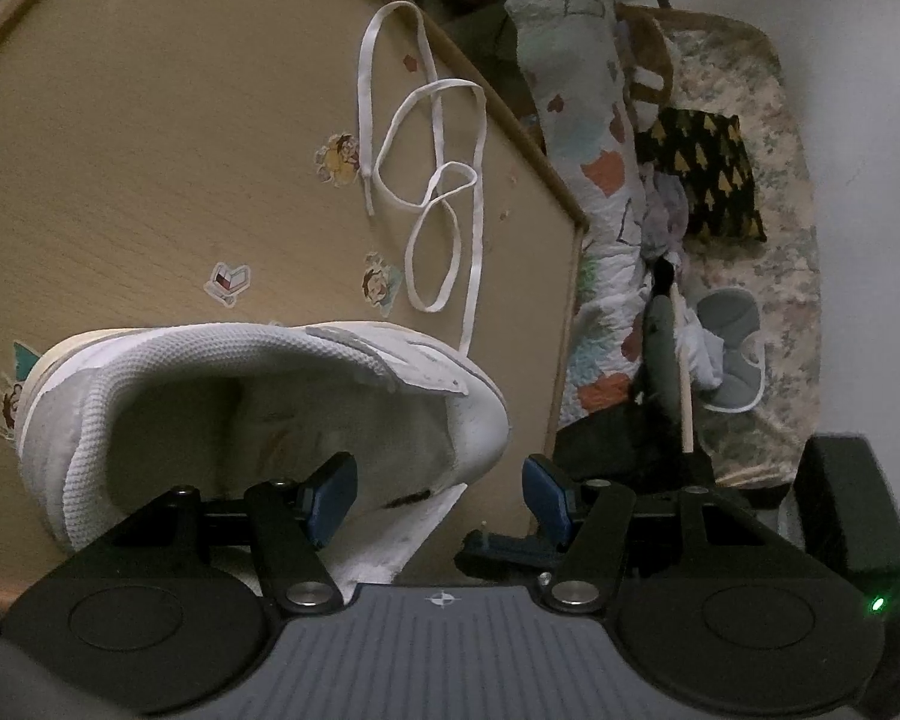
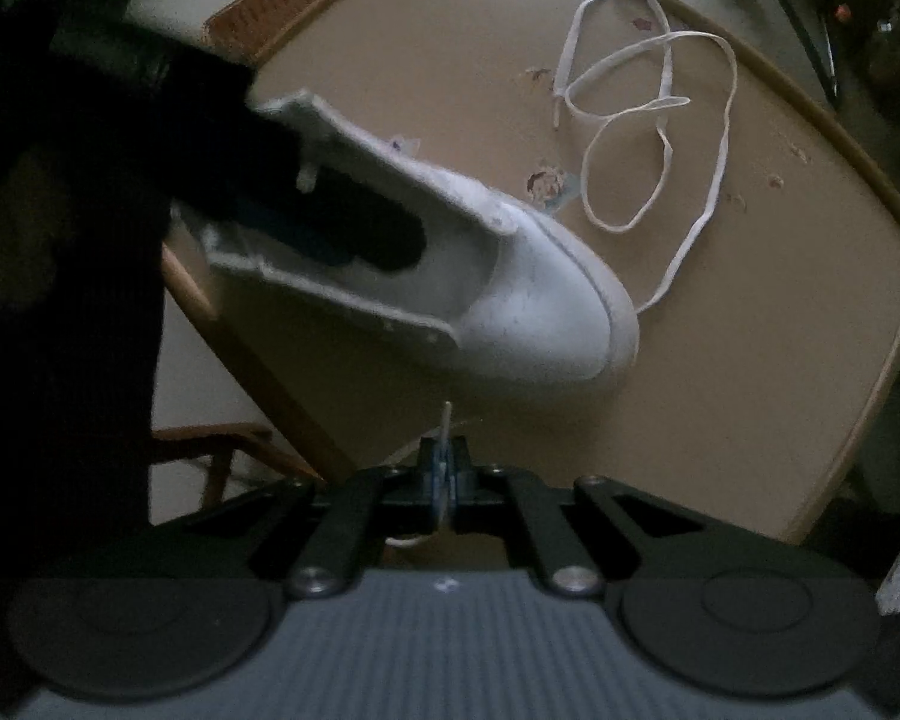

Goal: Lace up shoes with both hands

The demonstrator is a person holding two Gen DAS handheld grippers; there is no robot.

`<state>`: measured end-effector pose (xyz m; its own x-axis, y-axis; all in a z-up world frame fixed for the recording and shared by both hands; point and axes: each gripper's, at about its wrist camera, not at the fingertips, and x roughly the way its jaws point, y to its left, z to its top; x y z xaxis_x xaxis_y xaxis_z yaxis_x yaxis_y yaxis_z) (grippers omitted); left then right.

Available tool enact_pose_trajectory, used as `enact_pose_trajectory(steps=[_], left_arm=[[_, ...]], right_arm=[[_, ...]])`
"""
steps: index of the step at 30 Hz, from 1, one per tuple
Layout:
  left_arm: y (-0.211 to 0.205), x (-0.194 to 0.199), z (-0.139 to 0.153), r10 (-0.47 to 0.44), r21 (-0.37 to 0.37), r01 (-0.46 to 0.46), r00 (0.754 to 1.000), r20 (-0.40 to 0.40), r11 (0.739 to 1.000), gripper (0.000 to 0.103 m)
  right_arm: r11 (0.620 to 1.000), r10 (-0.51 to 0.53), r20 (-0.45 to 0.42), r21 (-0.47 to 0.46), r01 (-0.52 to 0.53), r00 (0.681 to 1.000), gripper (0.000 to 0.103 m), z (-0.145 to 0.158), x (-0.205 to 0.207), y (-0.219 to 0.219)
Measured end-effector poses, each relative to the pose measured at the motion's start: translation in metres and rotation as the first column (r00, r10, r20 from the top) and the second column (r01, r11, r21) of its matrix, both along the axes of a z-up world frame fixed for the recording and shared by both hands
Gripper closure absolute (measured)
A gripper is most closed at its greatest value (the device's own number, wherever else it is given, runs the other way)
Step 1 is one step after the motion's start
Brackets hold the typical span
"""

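Observation:
A white shoe (image 1: 222,372) lies on the tan table (image 1: 150,150) with its opening toward my left gripper (image 1: 438,498). That gripper is open. One blue pad (image 1: 330,498) sits inside the shoe and the other stays outside the heel wall, with a gap showing. In the right wrist view the shoe (image 2: 528,312) points its toe right, with the dark left finger inside it. My right gripper (image 2: 445,468) is shut on a white lace tip (image 2: 447,420) that sticks up between the pads. A long white lace (image 2: 708,180) loops loosely on the table beyond the toe. I cannot tell whether it joins the held tip.
Cartoon stickers (image 1: 336,159) dot the table. Its right edge (image 1: 564,330) drops off to patterned bedding (image 1: 600,180) and a dark cushion (image 1: 708,180). A dark sleeve (image 2: 60,240) fills the left of the right wrist view, with a wooden frame (image 2: 222,450) below the table.

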<state>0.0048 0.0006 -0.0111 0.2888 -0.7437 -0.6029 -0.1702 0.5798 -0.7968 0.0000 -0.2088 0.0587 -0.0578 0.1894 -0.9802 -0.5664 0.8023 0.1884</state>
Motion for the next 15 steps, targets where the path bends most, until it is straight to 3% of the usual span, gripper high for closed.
enact_pose_trajectory(steps=[11, 14, 15], left_arm=[[0.000, -0.001, -0.001, -0.003, -0.024, 0.003, 1.000, 0.006, 1.000, 0.041], [0.002, -0.003, -0.002, 0.002, -0.044, -0.002, 1.000, -0.005, 0.999, 0.043], [0.002, -0.004, -0.003, 0.002, -0.045, -0.002, 1.000, -0.006, 0.999, 0.049]], right_arm=[[1.000, -0.021, -0.097, -0.019, 0.019, 0.995, 0.101, -0.007, 0.018, 0.017], [0.999, -0.031, -0.104, -0.023, 0.028, 0.994, 0.101, -0.008, 0.022, 0.018], [0.999, -0.033, -0.106, -0.022, 0.031, 0.994, 0.101, -0.007, 0.022, 0.018]])
